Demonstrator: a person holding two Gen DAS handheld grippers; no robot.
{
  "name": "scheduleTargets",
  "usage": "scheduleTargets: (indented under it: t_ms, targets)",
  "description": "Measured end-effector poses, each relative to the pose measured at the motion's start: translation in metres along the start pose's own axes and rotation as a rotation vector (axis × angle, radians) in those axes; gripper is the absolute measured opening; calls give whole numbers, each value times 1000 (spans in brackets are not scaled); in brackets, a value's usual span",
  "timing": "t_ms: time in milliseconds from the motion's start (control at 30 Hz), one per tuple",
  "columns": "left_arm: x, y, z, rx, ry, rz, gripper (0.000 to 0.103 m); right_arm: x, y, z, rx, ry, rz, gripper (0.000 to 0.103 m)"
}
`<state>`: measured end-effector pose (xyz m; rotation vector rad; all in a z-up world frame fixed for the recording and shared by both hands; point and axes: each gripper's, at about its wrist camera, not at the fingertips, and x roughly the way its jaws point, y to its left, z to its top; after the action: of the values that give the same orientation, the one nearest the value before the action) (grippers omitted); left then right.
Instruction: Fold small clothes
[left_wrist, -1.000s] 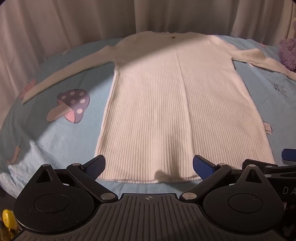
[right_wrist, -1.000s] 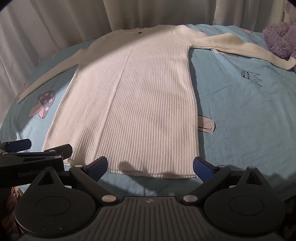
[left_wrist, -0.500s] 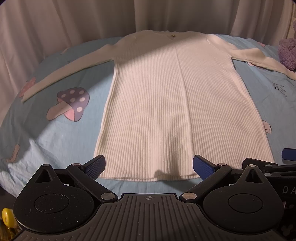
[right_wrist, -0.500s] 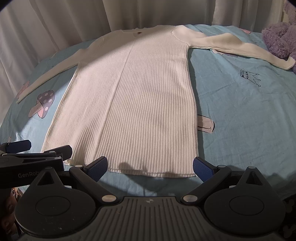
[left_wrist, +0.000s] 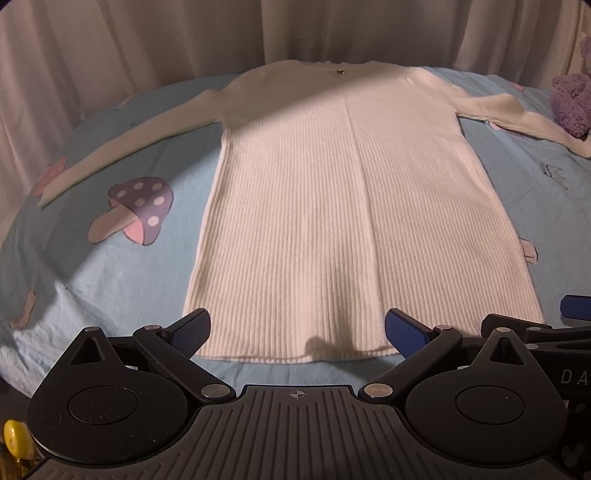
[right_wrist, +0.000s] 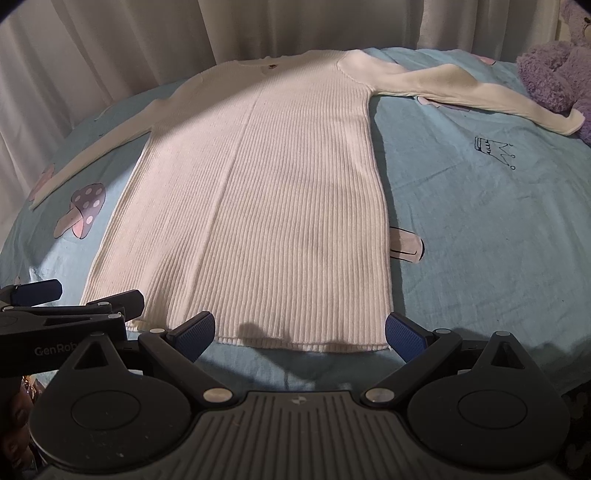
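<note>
Sweater (left_wrist: 343, 206) — cream, ribbed, long in the body — lies flat on a blue printed bed sheet (right_wrist: 491, 229), sleeves spread out to either side. Its long axis runs straight away from both tools: hem nearest, neckline far off by the curtain (left_wrist: 147, 44). The left hand-held gripper (left_wrist: 297, 326) hovers just short of the hem toward its left corner, jaws spread wide and empty; the right hand-held gripper (right_wrist: 299, 330) sits likewise wide and empty before the hem's right half. Neither touches the cloth, as far as I can judge, and both look about equally near. The right sleeve's cuff (right_wrist: 569, 123) ends against a purple plush toy (right_wrist: 550, 77), and whether it rests on it or just beside it is hard to tell. The left cuff runs toward the sheet's dim far edge — its end is faint.
</note>
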<state>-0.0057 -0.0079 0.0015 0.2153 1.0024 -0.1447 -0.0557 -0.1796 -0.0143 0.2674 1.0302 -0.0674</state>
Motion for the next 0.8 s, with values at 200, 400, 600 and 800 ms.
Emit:
scheduleTargets:
  t_ms: [200,400,600,800]
  targets:
    - [0,0,1,-1,2,-2,103,0,1,0,2,-2,-1,99]
    - [1,0,1,-2,4,-4,103,0,2,0,0,2,-1,99]
    - [1,2,0,-2,5,-6,103,0,2,0,-1,2,-1,99]
    - [1,2,0,-2,5,-8,103,0,2,0,-1,2,-1,99]
